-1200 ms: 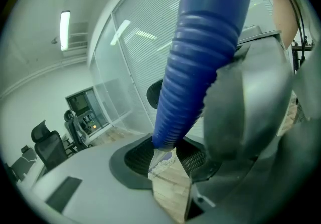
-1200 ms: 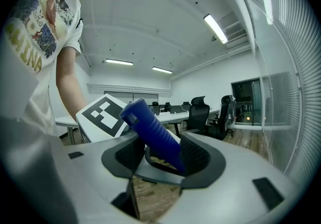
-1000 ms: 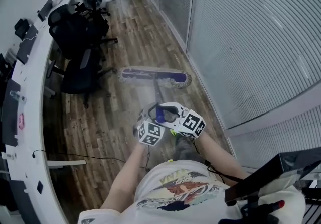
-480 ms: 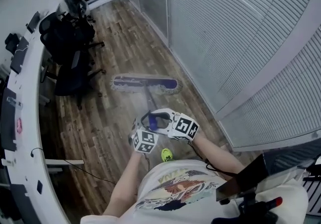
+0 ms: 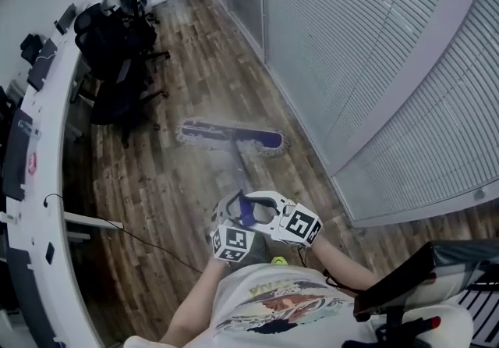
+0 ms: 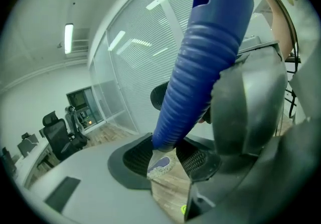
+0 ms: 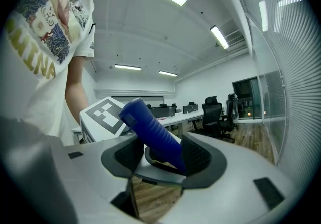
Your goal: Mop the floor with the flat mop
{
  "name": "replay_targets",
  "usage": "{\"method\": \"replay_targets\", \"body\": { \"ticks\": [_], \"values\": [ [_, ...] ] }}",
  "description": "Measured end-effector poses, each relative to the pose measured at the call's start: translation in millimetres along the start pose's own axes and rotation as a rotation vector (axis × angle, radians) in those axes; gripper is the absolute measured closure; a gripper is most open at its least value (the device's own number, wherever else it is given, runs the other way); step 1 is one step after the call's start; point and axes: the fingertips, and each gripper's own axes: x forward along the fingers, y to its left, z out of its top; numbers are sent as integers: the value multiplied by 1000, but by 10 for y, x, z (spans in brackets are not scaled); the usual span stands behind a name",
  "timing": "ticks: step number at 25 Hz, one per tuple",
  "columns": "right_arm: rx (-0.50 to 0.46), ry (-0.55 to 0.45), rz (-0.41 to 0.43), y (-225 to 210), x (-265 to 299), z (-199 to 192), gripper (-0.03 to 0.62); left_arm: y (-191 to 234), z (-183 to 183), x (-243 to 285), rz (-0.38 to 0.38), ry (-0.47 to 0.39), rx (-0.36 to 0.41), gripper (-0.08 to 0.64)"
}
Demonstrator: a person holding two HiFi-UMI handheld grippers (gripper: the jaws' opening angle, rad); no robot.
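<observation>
Head view first: the mop head [image 5: 231,136] lies flat on the wood floor [image 5: 156,182], out ahead of the person. It sits crosswise to the pole [image 5: 237,165], roughly between the office chairs [image 5: 117,58] and the glass wall [image 5: 366,65]. Flat and crosswise makes sense, since the whole pad then wipes a full-width strip. The left gripper [image 5: 238,218] and right gripper [image 5: 263,210] sit right beside each other at the top, just in front of the person's belly. Both are clamped on the blue handle [image 5: 247,210]. My guess is that holding it at the far end gives reach and lets the pole lean low, so the pad sits flat.

Left gripper view: the jaws are closed round the bottom end of the ribbed blue handle, which shoots up past the camera. Through the gap below you can see the mop head down on the floor, so this one is basically sighting along the pole. Good for steering, I'd say.

Right gripper view: its jaws pinch the same handle from the other side, a bit higher up as far as I can tell. The slotted top end pokes out toward the left gripper's marker cube [image 7: 103,115]. This one looks out level into the room, with desks [image 7: 175,115] behind. Grips from opposite sides probably stop the pole from twisting.
</observation>
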Motion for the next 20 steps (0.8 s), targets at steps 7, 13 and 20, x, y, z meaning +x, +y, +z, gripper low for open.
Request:
{"method": "replay_targets", "body": {
  "ticks": [7, 13, 20],
  "values": [
    [5, 17, -17, 444, -301, -282, 371, -553, -162, -189, -33, 5, 58, 434],
    [20, -15, -6, 100, -166, -217, 367, -272, -68, 10, -45, -62, 67, 434],
    [-8, 69, 8, -550, 426, -191, 365, 480, -191, 454, -54, -41, 70, 433]
  ]
}}
